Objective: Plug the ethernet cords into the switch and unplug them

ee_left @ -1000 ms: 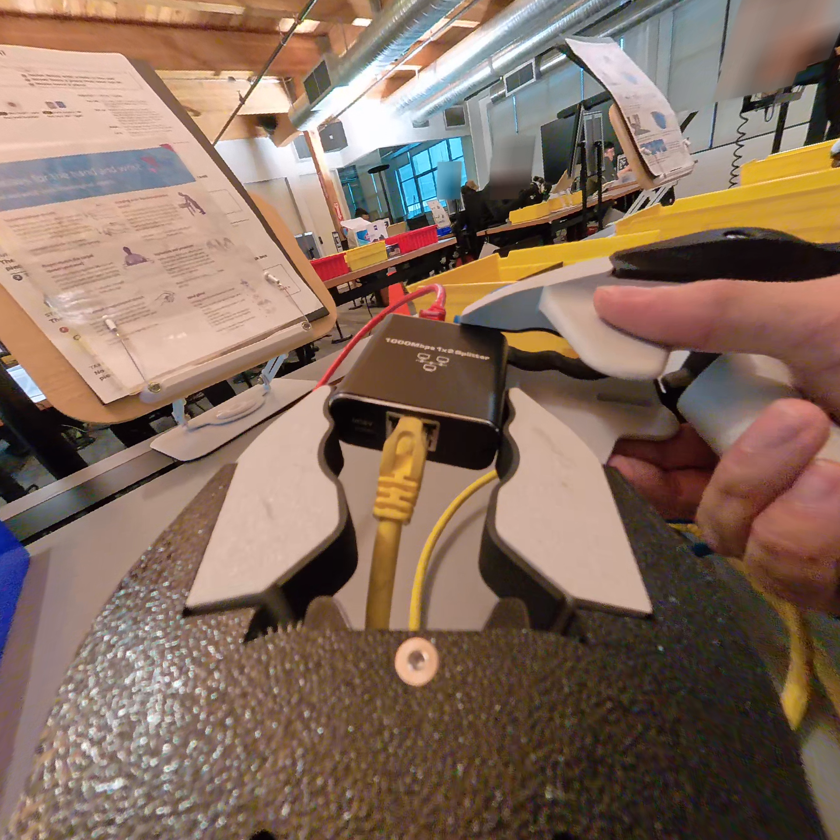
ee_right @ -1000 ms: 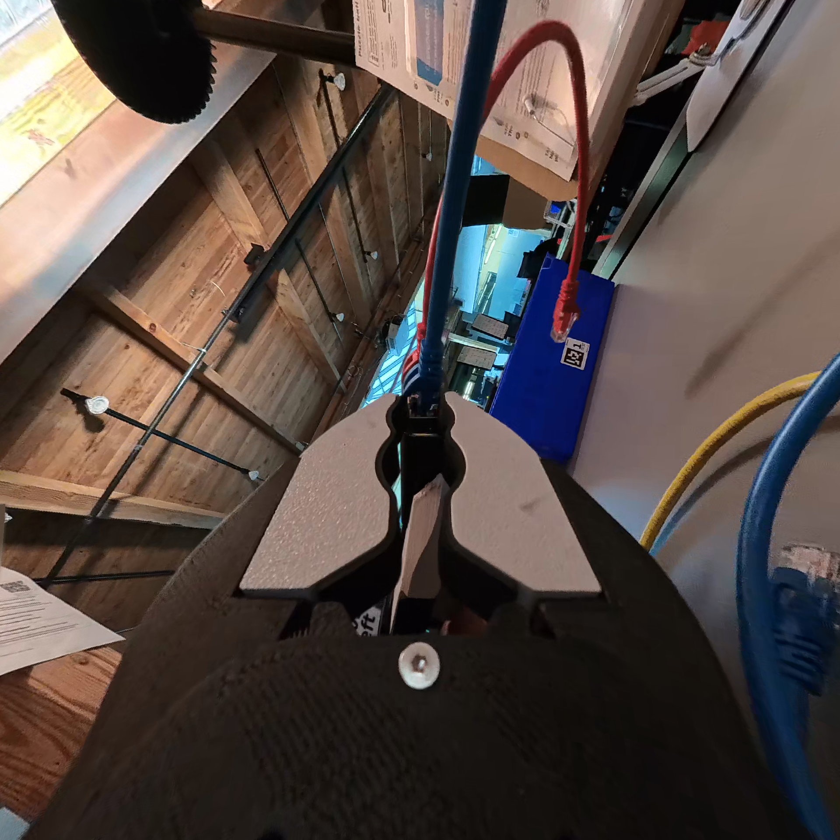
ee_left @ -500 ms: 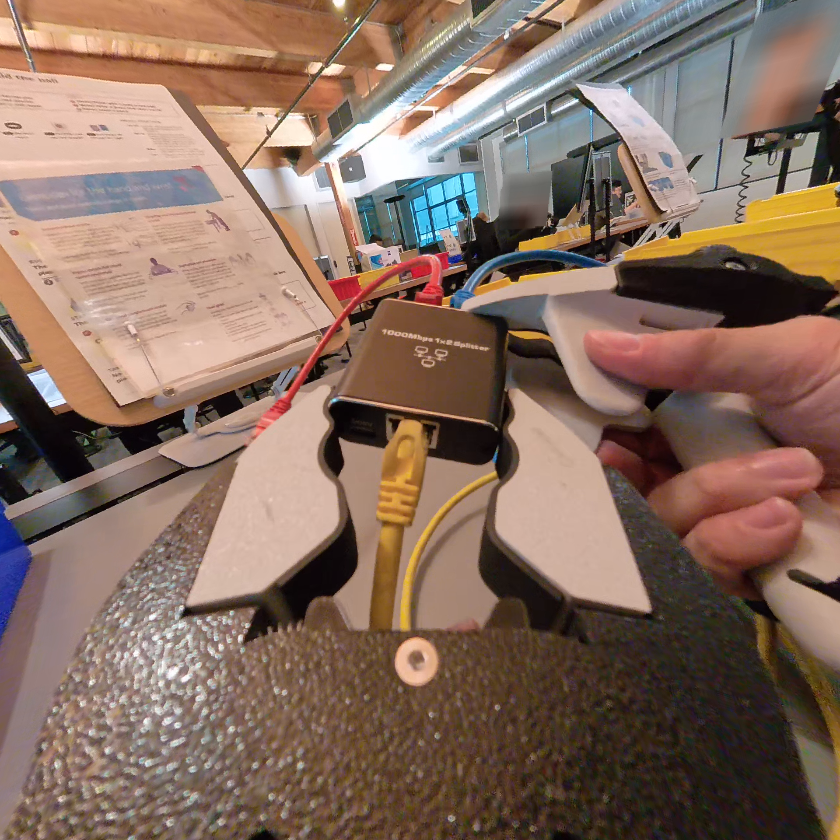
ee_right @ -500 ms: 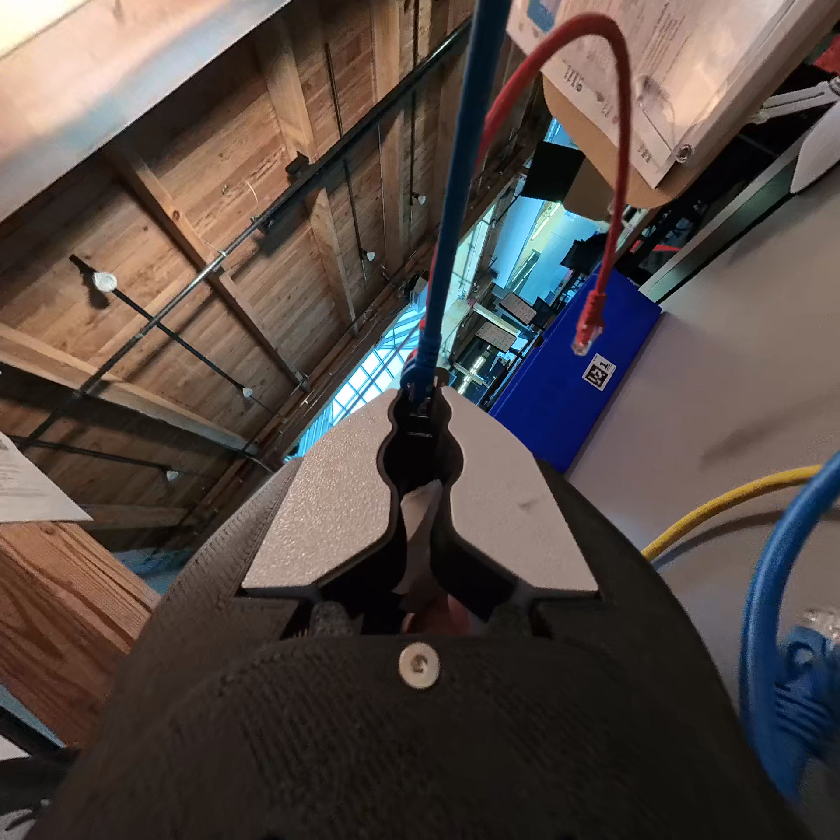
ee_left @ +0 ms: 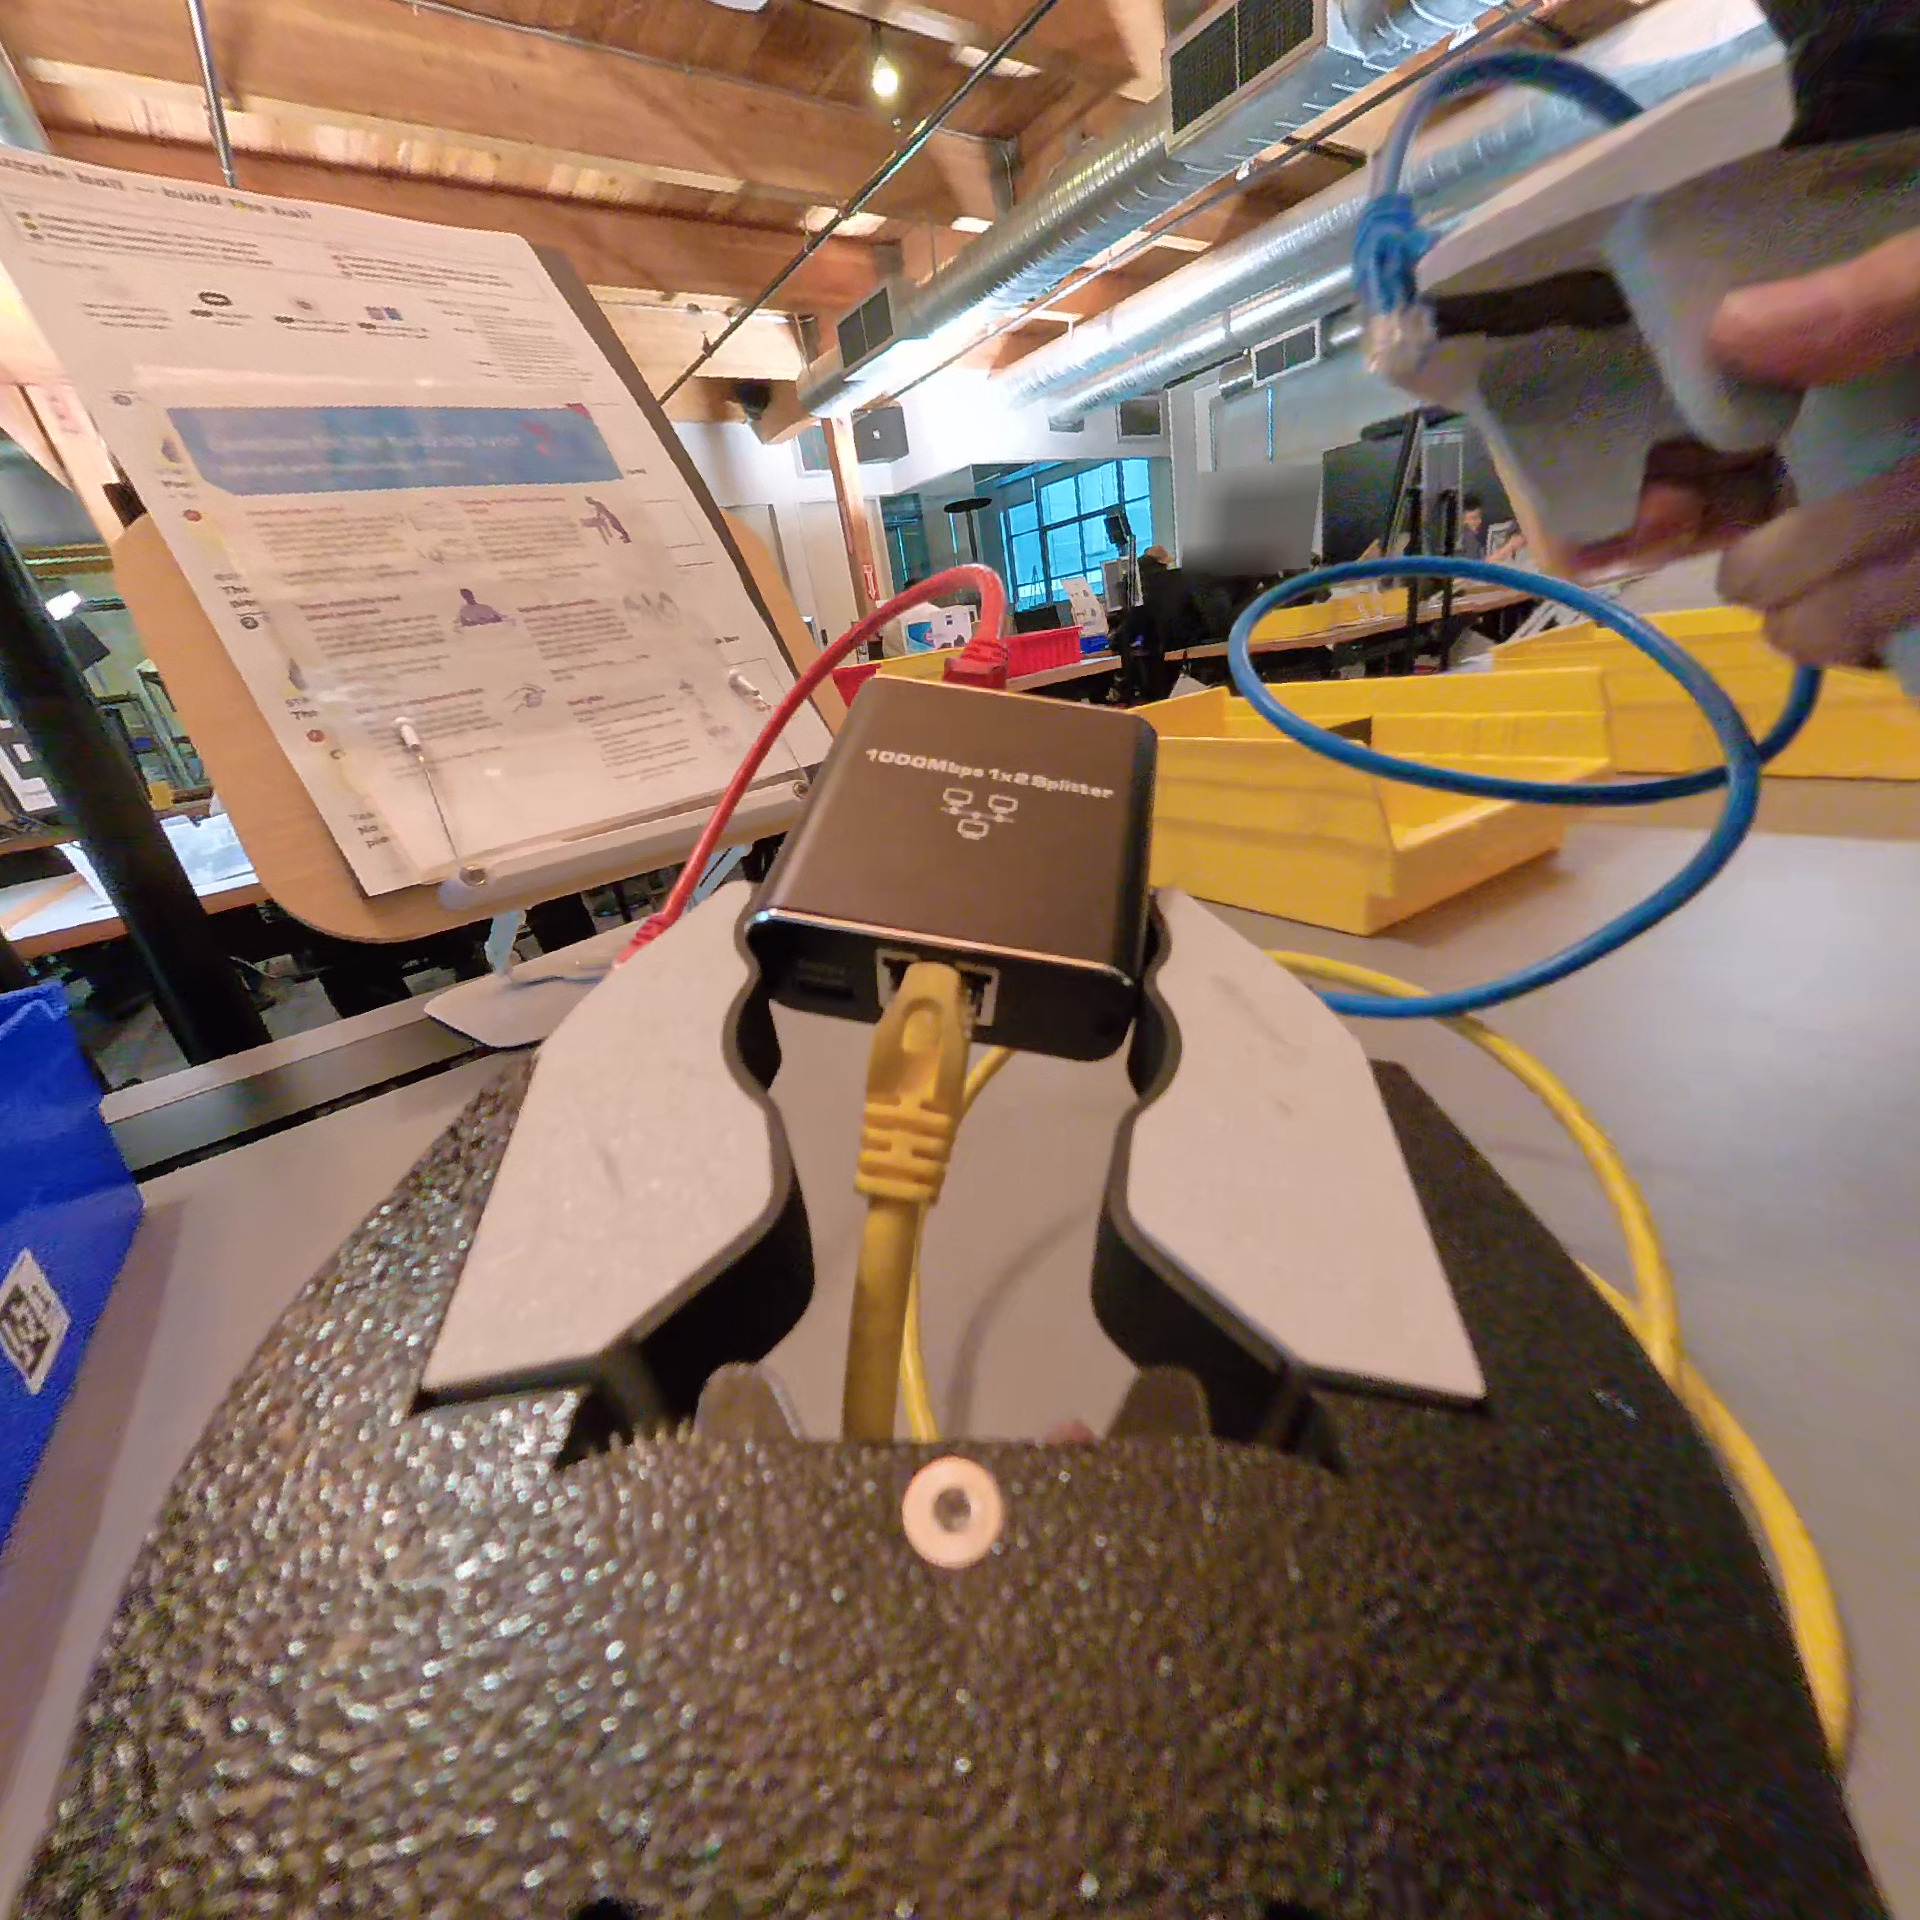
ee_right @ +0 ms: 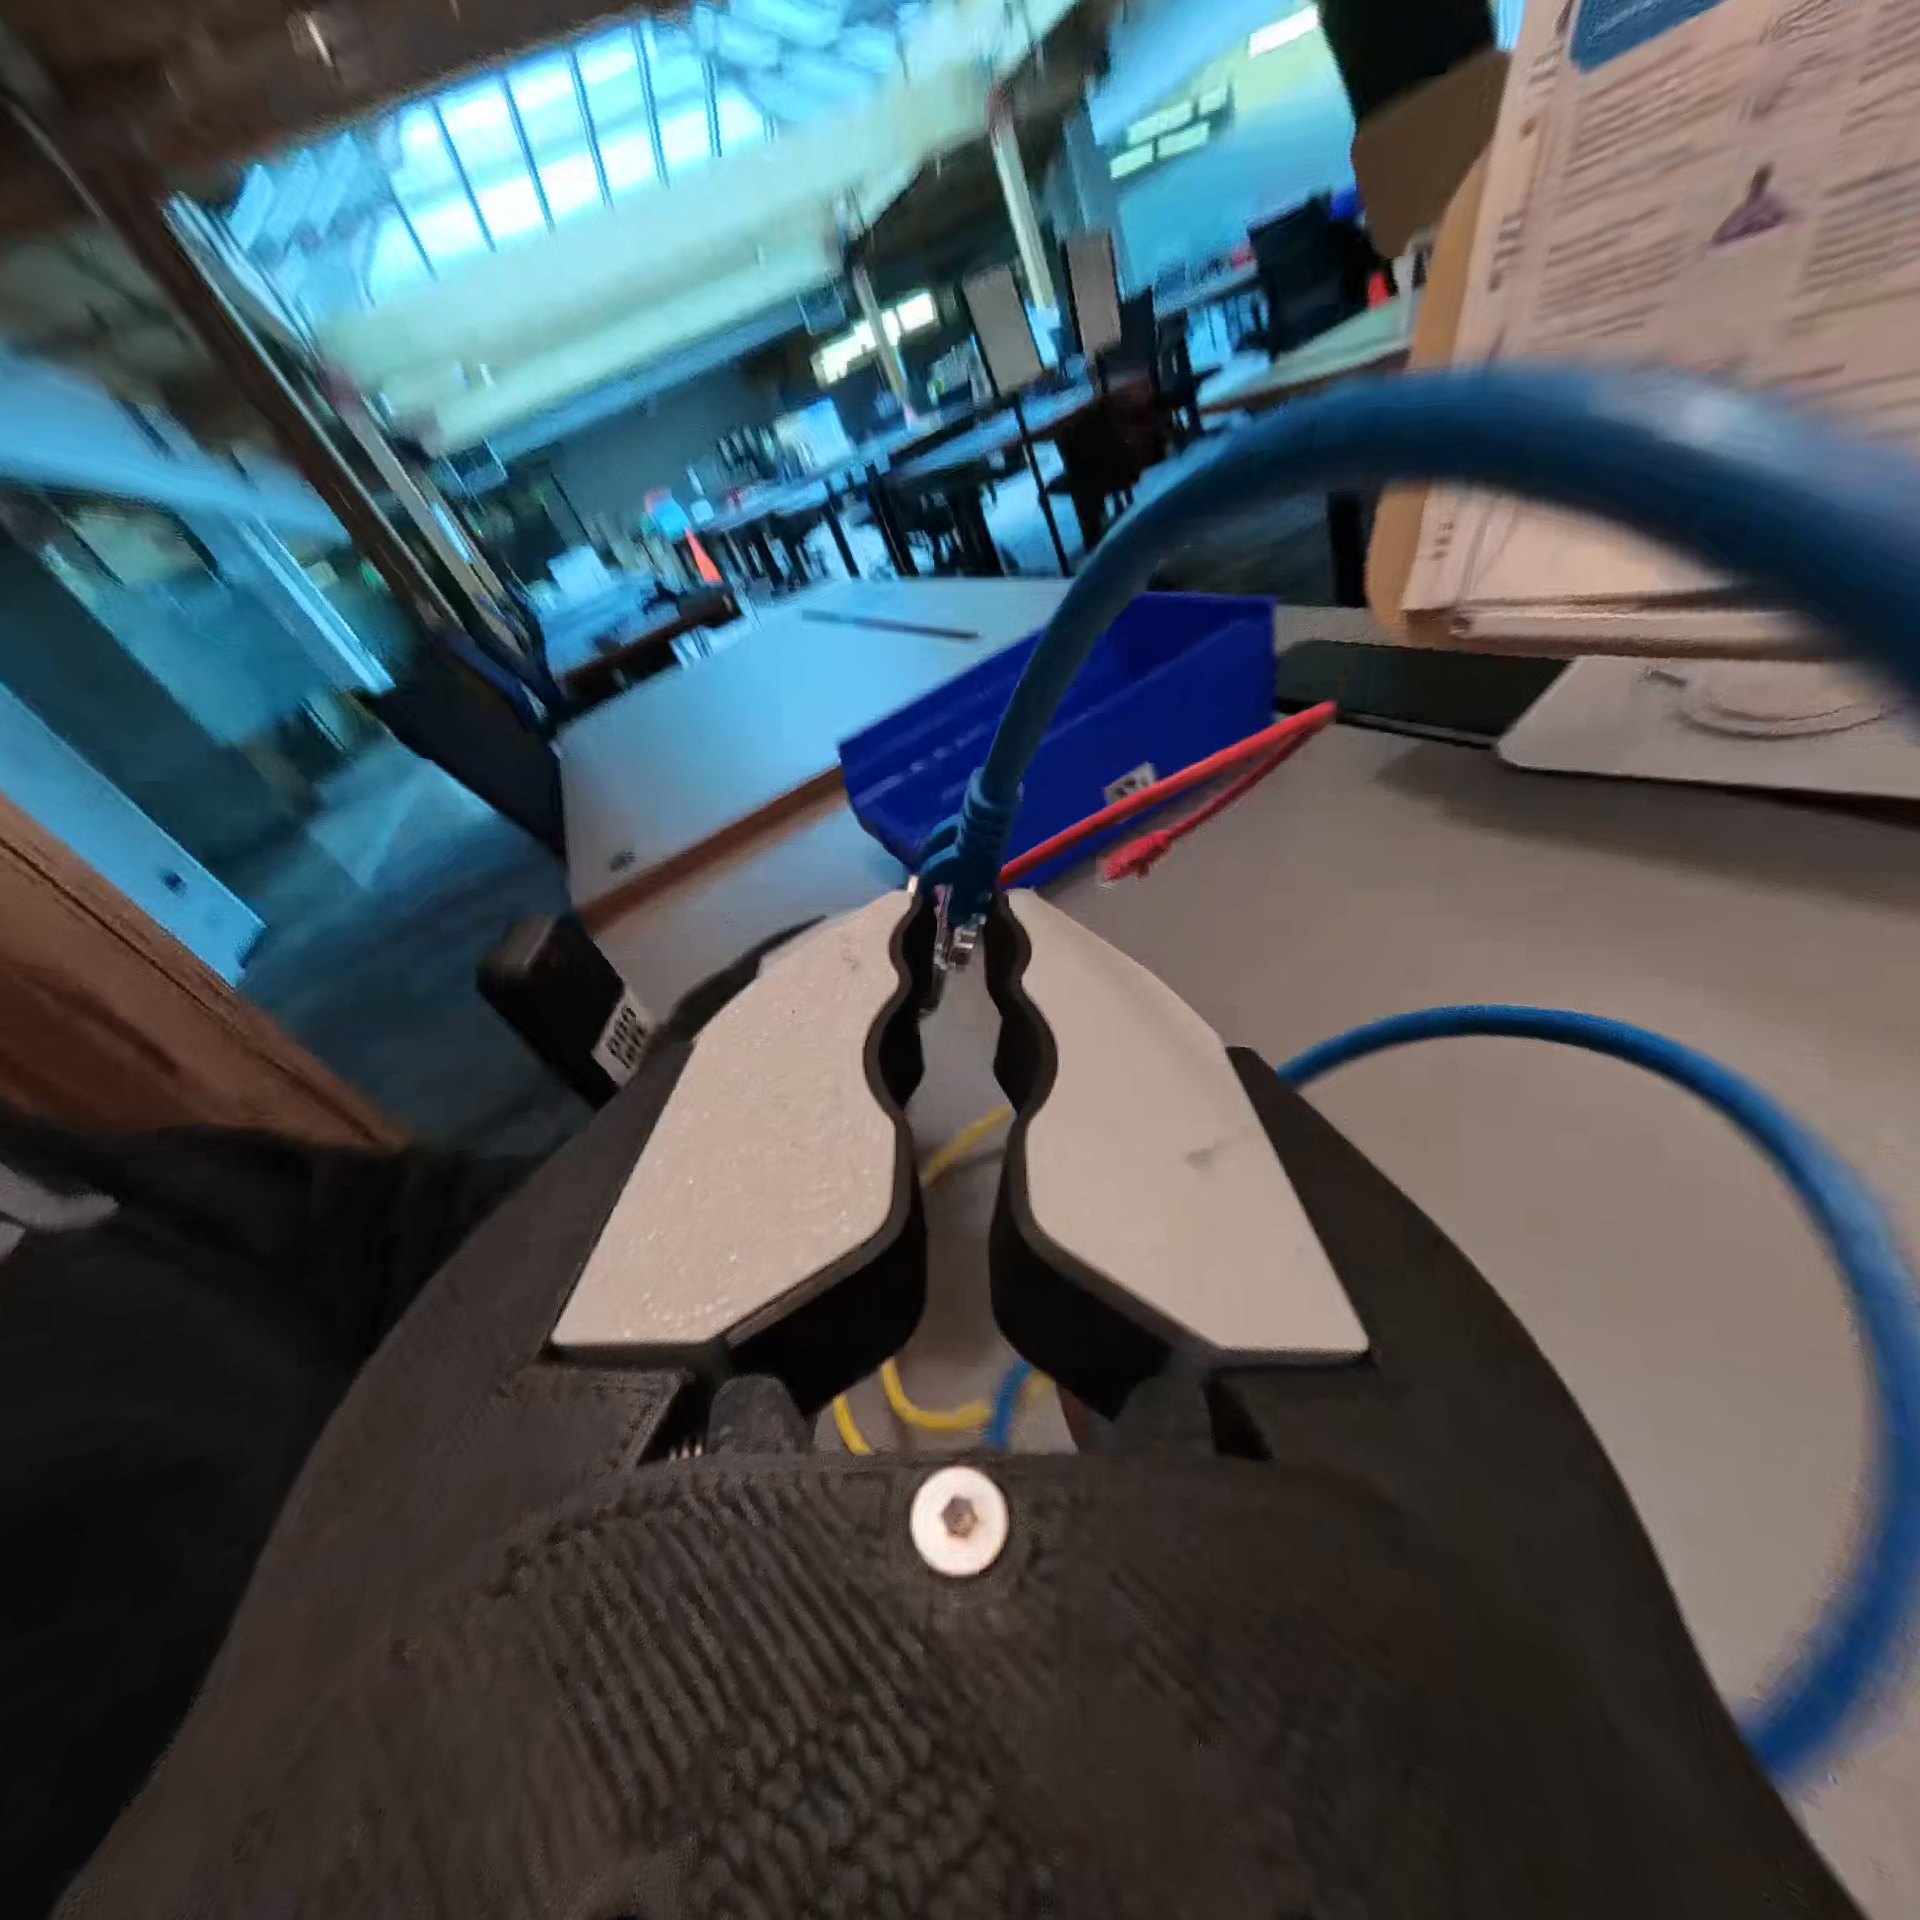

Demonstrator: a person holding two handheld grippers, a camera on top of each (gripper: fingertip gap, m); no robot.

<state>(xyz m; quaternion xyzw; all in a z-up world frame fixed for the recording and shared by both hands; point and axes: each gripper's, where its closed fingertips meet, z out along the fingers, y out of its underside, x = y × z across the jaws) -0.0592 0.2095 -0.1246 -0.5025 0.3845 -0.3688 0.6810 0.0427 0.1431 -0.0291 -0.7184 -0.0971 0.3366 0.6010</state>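
My left gripper (ee_left: 951, 935) is shut on the black switch (ee_left: 966, 821) and holds it by its sides above the grey table (ee_left: 1714, 1039). A yellow cord (ee_left: 904, 1122) is plugged into its near port. A red cord (ee_left: 790, 727) is plugged into its far end. My right gripper (ee_right: 958, 920) is shut on the blue cord's plug (ee_right: 971, 842). In the left wrist view it (ee_left: 1403, 312) holds that plug in the air, up and right of the switch and apart from it. The blue cord (ee_left: 1558, 790) hangs in loops to the table.
A tilted board with a laminated sheet (ee_left: 416, 582) stands behind the switch on the left. Yellow bins (ee_left: 1351, 831) sit at the back right. A blue bin (ee_left: 52, 1195) is at the table's left edge, also in the right wrist view (ee_right: 1122, 707). The red cord's loose end (ee_right: 1143, 857) lies nearby.
My right gripper has come away from the switch's far end with the blue plug in it, rising up and to the right. The left gripper still holds the switch.
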